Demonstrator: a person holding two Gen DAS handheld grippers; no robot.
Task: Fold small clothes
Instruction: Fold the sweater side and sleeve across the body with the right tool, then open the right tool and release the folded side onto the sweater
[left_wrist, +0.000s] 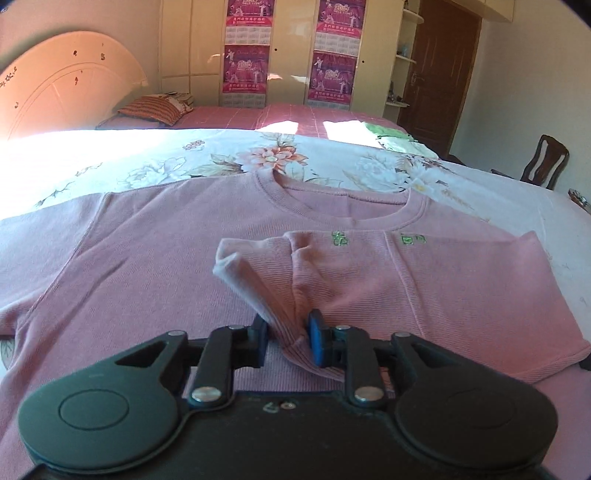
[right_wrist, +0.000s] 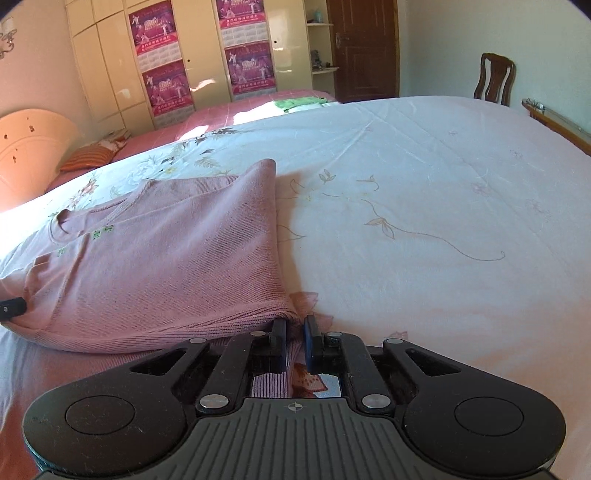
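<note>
Your pink knit top (left_wrist: 155, 236) lies flat on the floral bedspread (right_wrist: 424, 177), neckline toward the far edge of the bed, its right side folded over the front. Your left gripper (left_wrist: 287, 334) is clenched on a bunched ridge of that folded fabric. Your right gripper (right_wrist: 294, 338) pinches the lower corner of the fold, just above the bedspread.
</note>
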